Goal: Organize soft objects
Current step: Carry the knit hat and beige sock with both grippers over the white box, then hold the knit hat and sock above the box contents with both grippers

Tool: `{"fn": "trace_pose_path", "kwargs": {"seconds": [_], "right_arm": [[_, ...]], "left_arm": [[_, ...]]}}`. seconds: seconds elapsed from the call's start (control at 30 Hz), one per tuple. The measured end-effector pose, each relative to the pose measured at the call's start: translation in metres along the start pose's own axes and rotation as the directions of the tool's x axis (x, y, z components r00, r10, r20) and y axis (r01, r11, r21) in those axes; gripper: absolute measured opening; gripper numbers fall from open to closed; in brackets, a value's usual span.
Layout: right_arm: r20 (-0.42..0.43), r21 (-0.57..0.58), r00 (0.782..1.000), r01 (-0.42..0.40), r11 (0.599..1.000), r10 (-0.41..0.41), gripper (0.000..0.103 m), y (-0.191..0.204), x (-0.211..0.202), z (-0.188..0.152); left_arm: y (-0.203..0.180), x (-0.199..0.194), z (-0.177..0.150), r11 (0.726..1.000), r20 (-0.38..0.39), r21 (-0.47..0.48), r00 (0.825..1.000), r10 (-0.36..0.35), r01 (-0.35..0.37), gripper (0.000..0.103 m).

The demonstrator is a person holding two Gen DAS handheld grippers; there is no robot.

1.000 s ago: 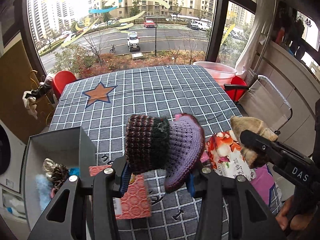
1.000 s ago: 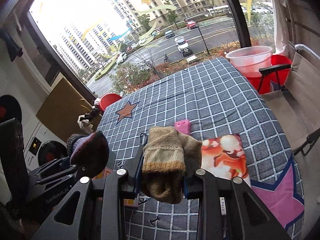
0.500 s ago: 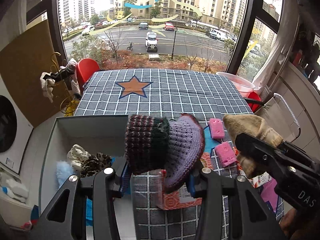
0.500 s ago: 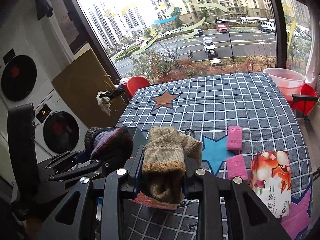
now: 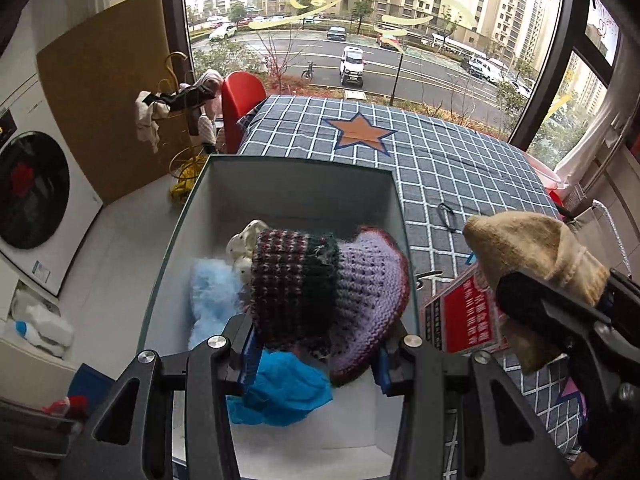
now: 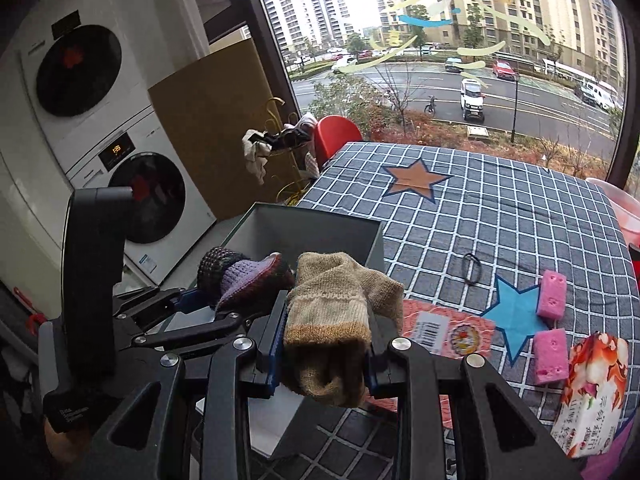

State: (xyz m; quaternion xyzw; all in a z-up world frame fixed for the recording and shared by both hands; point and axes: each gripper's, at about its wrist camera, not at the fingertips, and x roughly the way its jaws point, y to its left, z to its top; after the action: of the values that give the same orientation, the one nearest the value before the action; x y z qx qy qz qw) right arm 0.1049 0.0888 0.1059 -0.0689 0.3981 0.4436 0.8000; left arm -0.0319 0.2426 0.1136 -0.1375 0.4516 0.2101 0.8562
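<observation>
My left gripper [image 5: 314, 340] is shut on a purple and maroon knitted sock [image 5: 324, 284] and holds it over the open grey box [image 5: 288, 172]. The box holds a pale blue fluffy item [image 5: 212, 296], a bright blue cloth [image 5: 284, 392] and a spotted white piece [image 5: 244, 240]. My right gripper [image 6: 326, 356] is shut on a tan knitted sock [image 6: 340, 308], held just right of the box above the table. The tan sock also shows in the left wrist view [image 5: 528, 252], and the purple sock in the right wrist view [image 6: 240, 276].
The checked tablecloth [image 6: 500, 216] carries two pink sponges [image 6: 550, 294], a tissue pack [image 6: 592, 392], a red packet [image 6: 444, 328] and a black hair tie [image 6: 471, 268]. Washing machines [image 6: 100, 120] stand left. A red chair [image 5: 242, 100] and a clothes rack [image 5: 176, 100] are beyond the box.
Both grippers have swung left with their socks. The left one now hangs over the box's inside; earlier it was over the table beside the box.
</observation>
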Motion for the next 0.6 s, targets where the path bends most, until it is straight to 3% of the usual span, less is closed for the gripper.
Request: {"fn": "trace_pose_path", "kwargs": {"seconds": [0.33,0.6], "right_arm": [[-0.067,-0.083,0.998,-0.024,0.996,0.018,0.032,0.041,0.031,-0.031],[-0.079,-0.116,0.997,-0.023,0.993,0.014,0.032,0.052,0.036,-0.046]], "left_arm": [[0.041,0.011,-0.032,0.997,-0.039,-0.044,0.998,0.058,-0.059,0.048],[0.049,0.014,-0.049,0.997,-0.064,-0.065,0.997,0.038,-0.042,0.048]]}}
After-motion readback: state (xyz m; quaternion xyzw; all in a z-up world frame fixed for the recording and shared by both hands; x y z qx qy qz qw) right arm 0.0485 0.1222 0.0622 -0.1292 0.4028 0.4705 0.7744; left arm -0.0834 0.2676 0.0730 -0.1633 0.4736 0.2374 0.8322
